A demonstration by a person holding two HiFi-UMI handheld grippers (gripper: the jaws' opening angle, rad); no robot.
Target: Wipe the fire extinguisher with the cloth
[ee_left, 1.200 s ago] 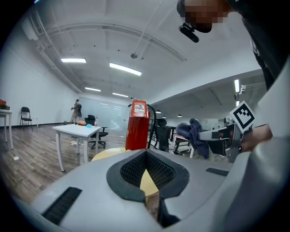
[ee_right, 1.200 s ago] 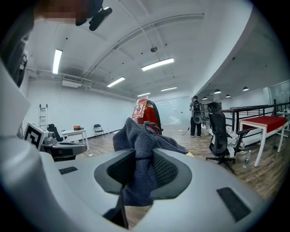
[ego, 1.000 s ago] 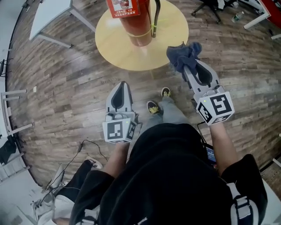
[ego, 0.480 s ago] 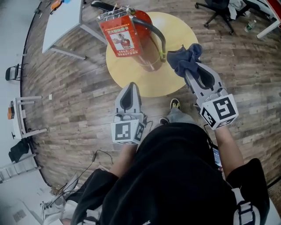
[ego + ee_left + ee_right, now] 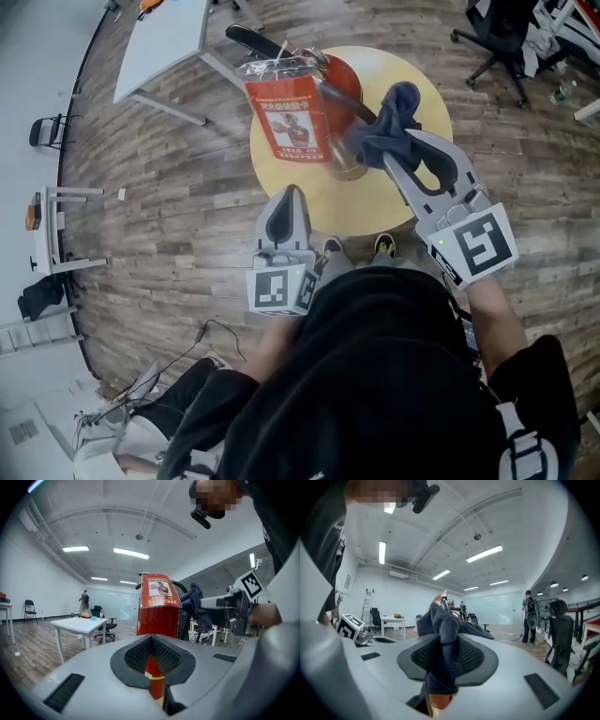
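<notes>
A red fire extinguisher [image 5: 323, 94] with a hanging label stands on a round yellow table [image 5: 347, 202]. My right gripper [image 5: 389, 159] is shut on a dark blue cloth [image 5: 384, 122], whose bunched end lies against the extinguisher's right side by the black hose. In the right gripper view the cloth [image 5: 443, 639] fills the jaws of the right gripper [image 5: 445, 667] and hides most of the extinguisher. My left gripper [image 5: 288, 192] is shut and holds nothing, its tip at the table's near edge. From the left gripper [image 5: 152, 660], the extinguisher [image 5: 159, 613] stands straight ahead, with the cloth [image 5: 197, 603] to its right.
A white table [image 5: 169, 37] stands at the back left and an office chair [image 5: 506, 37] at the back right. Folding chairs [image 5: 47, 216] line the left wall. Cables [image 5: 187, 328] lie on the wooden floor. A person [image 5: 529, 620] stands far off.
The table and extinguisher have come closer. My right gripper carried the cloth left onto the extinguisher's side. The left gripper has reached the table's edge.
</notes>
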